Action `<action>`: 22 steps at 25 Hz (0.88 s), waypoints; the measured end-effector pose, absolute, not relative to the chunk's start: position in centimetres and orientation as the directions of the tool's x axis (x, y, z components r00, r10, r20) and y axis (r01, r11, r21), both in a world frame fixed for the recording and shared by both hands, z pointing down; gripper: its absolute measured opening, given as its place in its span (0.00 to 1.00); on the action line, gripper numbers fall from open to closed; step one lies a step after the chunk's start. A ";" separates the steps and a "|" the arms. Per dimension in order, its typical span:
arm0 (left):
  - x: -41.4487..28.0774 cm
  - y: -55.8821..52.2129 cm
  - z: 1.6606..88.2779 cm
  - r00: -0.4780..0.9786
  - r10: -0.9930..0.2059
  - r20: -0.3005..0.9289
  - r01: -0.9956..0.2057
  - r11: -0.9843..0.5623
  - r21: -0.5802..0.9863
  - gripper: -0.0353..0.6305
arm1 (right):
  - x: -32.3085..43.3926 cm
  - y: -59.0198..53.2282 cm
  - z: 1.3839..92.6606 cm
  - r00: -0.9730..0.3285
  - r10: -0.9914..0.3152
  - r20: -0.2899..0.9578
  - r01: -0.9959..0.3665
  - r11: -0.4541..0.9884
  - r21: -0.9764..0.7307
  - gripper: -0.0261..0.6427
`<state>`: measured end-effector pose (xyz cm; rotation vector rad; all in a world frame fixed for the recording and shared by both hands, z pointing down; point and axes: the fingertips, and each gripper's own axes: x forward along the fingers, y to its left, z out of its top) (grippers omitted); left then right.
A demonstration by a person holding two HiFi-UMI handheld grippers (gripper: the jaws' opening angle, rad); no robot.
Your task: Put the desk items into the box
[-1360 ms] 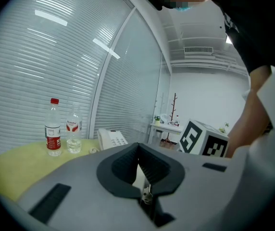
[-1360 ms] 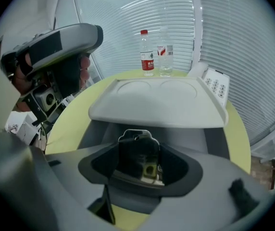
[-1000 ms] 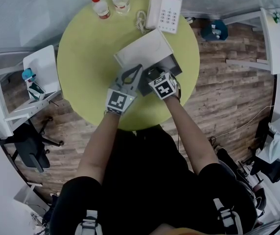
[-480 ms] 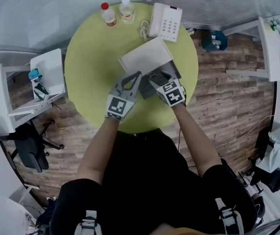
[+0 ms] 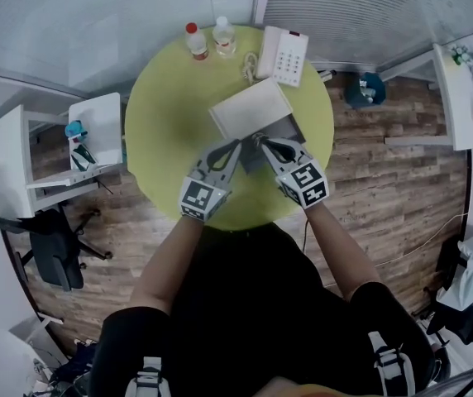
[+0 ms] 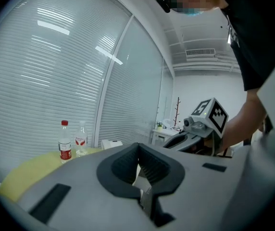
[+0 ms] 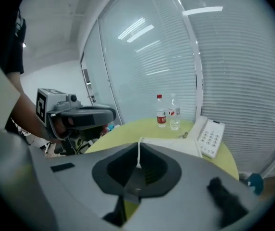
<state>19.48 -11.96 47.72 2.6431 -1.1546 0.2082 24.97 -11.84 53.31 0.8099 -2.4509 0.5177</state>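
1. Box sits a little right of centre on the round green counter. Its white lid is thrown back toward the far side and its grey well is open on the near right. I cannot tell what lies inside.
2. Three desk items are outside it, all along the far edge. The white telephone lies flat just beyond the lid, with its long axis running away from the person. A red-capped bottle and a clear bottle stand upright side by side to its left.
3. The left hand-held gripper hangs above the counter at the box's near-left corner. Its jaws are pressed together with nothing between them.
4. The right hand-held gripper hovers over the near edge of the grey well, close beside the left one. Its jaws have just been closing and now meet, with nothing between them.
5. The telephone lies ahead and slightly right of the right hand-held gripper, across the open lid, so that hand looks nearer to it.
6. The bottles lie ahead and to the left, which favours the left hand.
7. Either hand-held gripper would likely need to spread its jaws and reach over the lid. The telephone is probably best pinched across its short width.
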 end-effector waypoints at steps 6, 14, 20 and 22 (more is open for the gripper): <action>19.5 -9.0 44.3 0.676 -0.708 0.204 -0.736 -0.660 0.149 0.07 | 23.8 -9.5 47.2 -0.796 -0.464 0.387 -0.562 0.804 -0.191 0.06; 19.1 -7.5 40.9 0.674 -0.720 0.165 -0.738 -0.662 0.129 0.07 | 23.0 -7.5 42.4 -0.846 -0.465 0.260 -0.506 0.855 -0.118 0.06; 18.9 -7.6 39.6 0.677 -0.721 0.147 -0.736 -0.667 0.117 0.07 | 22.8 -7.4 40.4 -0.851 -0.480 0.215 -0.508 0.856 -0.098 0.06; 18.8 -7.6 39.3 0.678 -0.721 0.143 -0.735 -0.669 0.112 0.07 | 22.5 -7.5 40.0 -0.852 -0.482 0.204 -0.506 0.858 -0.089 0.06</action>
